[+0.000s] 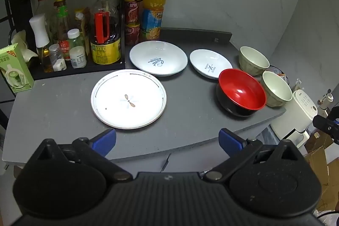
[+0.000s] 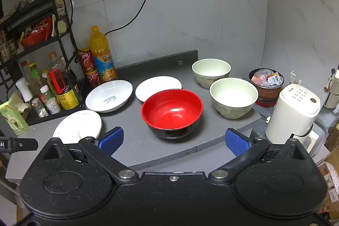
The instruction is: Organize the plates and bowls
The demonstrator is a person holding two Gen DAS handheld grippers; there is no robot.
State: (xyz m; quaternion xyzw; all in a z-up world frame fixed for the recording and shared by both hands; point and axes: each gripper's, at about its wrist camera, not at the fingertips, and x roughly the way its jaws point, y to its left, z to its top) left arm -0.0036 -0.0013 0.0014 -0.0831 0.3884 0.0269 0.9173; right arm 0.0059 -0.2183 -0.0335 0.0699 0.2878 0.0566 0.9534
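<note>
Both of your hand-held grippers are spread wide with nothing in them: the left hand-held gripper (image 1: 167,141) hangs over the near edge of the grey desk (image 1: 53,105), the right hand-held gripper (image 2: 172,140) just in front of the red bowl (image 2: 172,112). On the desk you've got the flat patterned plate (image 1: 128,99) nearest, the "Sweet" dish (image 1: 158,58) behind it by the bottle rack (image 1: 63,14), a smaller white dish (image 1: 209,64) beside that, and two pale green bowls (image 2: 233,96) to the right, all sitting apart.
</note>
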